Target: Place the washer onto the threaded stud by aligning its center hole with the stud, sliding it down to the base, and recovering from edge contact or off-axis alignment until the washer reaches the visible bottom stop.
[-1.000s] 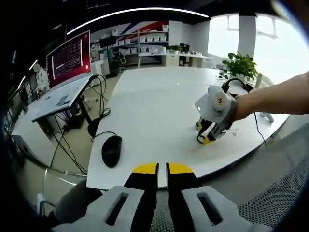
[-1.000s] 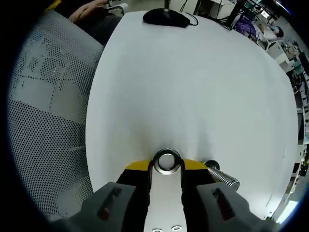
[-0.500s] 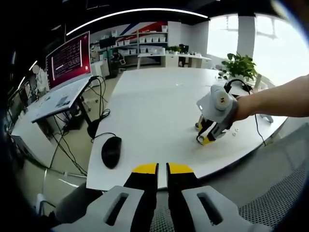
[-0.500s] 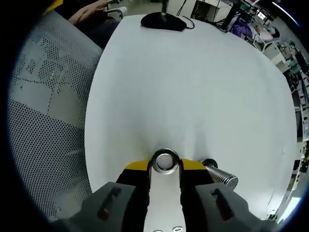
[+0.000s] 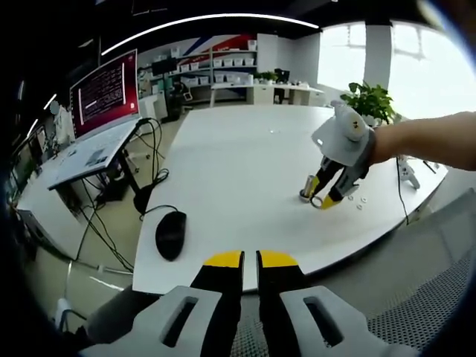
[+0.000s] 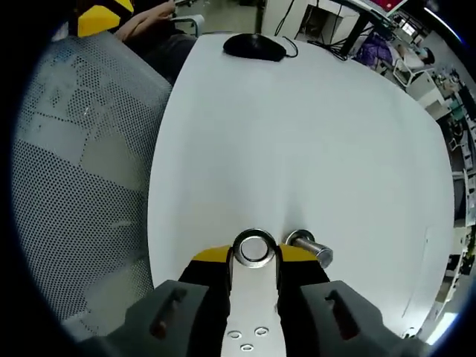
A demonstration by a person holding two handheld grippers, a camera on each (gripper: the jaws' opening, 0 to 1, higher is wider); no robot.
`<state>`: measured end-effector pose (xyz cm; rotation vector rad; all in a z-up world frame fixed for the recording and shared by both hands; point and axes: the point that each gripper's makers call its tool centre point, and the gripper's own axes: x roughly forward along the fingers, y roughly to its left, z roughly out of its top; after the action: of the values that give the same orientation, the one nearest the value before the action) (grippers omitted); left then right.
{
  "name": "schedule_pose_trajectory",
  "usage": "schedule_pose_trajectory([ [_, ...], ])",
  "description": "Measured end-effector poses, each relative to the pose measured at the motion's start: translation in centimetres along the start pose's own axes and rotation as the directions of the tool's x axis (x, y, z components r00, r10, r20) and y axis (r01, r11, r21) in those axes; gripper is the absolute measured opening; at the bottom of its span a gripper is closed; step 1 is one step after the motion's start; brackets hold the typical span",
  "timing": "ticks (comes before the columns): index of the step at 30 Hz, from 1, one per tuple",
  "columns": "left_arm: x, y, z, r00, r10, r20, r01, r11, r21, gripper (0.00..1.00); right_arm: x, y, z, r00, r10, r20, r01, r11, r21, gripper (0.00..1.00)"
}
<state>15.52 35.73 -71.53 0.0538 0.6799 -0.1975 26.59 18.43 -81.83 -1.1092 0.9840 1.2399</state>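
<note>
- While the left gripper view takes in the whole room, the right gripper view looks closely down on the white table (image 6: 297,134), so the two tell different things.
- In the left gripper view the left gripper (image 5: 250,260) sits at bottom centre, short of the table's near edge, its yellow-tipped jaws closed together with nothing between them.
- That same view shows the right gripper (image 5: 325,199) at right of centre, held by a person's forearm (image 5: 424,141) coming in from the right edge, its tips down near the table.
- It also takes in a black mouse (image 5: 171,232) at lower left of the table, a red-lit monitor (image 5: 104,88) at upper left and a potted plant (image 5: 370,100) at upper right.
- The right gripper view gives the close detail: the washer (image 6: 253,248), a flat bright metal ring with a clear round centre hole, is pinched by its edges between the right gripper's yellow tips at lower centre.
- Just right of the washer stands the threaded stud (image 6: 306,247), a short silver post whose ridged threads show along its side; its end lies beside the ring, not through the hole.
- At the bottom of this view two more small washers (image 6: 248,333) lie on the table between the jaws.
- A perforated grey chair back (image 6: 67,171) occupies the left side of this view, and the mouse (image 6: 254,46) lies at top centre.
</note>
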Motion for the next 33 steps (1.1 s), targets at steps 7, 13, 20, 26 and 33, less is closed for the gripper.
schedule_pose_trajectory([
  [7,0.0,0.0,0.0,1.000,0.001,0.003,-0.001,1.000,-0.002,0.04,-1.4,-1.1,-0.3,1.000,-0.013,-0.015,0.012,0.999,-0.031,0.24],
  [13,0.0,0.1,0.1,1.000,0.004,0.008,-0.004,1.000,-0.004,0.04,-2.6,-2.3,-0.1,1.000,-0.022,-0.013,0.022,0.999,-0.036,0.24],
  [20,0.0,0.1,0.1,1.000,0.005,0.009,-0.005,1.000,-0.007,0.04,-2.8,-3.2,-0.1,0.999,-0.029,-0.027,0.027,0.997,-0.073,0.24],
  [26,0.0,0.1,0.1,1.000,0.008,0.009,-0.008,1.000,-0.009,0.04,-2.4,-4.3,-0.4,0.998,-0.042,-0.038,0.038,0.995,-0.088,0.24],
  [33,-0.1,0.1,0.1,1.000,0.008,0.008,-0.008,1.000,-0.011,0.04,-1.9,-4.8,-0.5,0.997,-0.056,-0.045,0.052,0.994,-0.099,0.24],
])
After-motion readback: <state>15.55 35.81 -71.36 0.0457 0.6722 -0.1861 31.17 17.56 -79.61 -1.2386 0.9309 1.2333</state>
